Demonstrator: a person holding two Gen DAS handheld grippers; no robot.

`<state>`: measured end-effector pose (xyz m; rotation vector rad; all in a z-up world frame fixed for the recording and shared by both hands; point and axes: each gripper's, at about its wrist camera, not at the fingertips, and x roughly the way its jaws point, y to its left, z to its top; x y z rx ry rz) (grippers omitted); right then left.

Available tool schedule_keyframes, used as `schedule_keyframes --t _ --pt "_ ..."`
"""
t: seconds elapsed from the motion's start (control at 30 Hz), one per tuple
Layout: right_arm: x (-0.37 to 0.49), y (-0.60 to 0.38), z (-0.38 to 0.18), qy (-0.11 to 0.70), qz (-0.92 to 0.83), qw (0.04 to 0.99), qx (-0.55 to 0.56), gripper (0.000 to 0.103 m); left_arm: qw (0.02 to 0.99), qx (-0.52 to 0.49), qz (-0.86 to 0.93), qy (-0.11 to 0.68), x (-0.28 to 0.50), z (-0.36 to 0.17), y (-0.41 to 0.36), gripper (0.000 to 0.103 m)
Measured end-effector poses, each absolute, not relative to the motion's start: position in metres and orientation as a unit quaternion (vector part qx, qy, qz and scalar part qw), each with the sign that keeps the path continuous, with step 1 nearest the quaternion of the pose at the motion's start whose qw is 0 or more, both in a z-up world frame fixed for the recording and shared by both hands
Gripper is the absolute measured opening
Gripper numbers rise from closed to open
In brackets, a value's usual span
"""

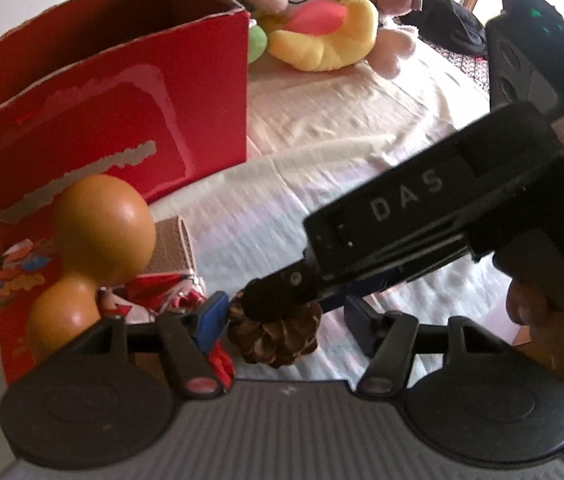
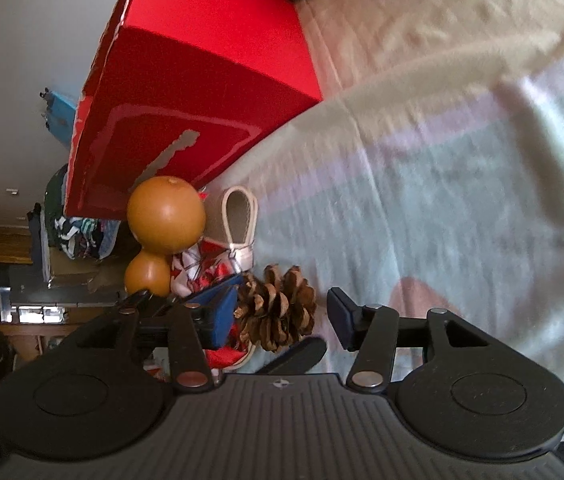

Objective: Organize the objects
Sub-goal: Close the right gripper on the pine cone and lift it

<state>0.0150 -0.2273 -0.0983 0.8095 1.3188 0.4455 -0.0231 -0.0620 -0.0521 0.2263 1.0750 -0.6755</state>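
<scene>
Both tongs stood released around the pine cone (image 2: pixel 277 308) at lower centre of the frame, on the bed — best one pair closed squarely across its scales, then lifted toward the red box (image 1: pixel 121 92).

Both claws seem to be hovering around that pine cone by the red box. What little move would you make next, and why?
Probably close the right claw on the pine cone. The cone lies on the bedspread between its open pads, unheld, while the left claw also stands open around it. One grip is enough to lift it toward the open red box.
</scene>
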Motion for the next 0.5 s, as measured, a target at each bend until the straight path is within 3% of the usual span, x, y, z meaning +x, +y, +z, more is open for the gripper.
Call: schedule_keyframes --t 0.13,0.2,0.5 --pt "0.015 -0.232 -0.097 0.591 0.185 0.692 0.371 0.046 0.796 0.107 -0.327 0.498 -0.025 -0.051 -0.066 0.062" --pt "0.012 -0.238 -0.095 0.589 0.172 0.695 0.376 0.046 0.791 0.110 -0.338 0.498 -0.026 -0.050 -0.069 0.056" --pt "-0.008 -0.262 -0.057 0.542 0.116 0.736 0.390 0.046 0.780 0.080 -0.413 0.463 -0.012 -0.017 -0.080 0.054"
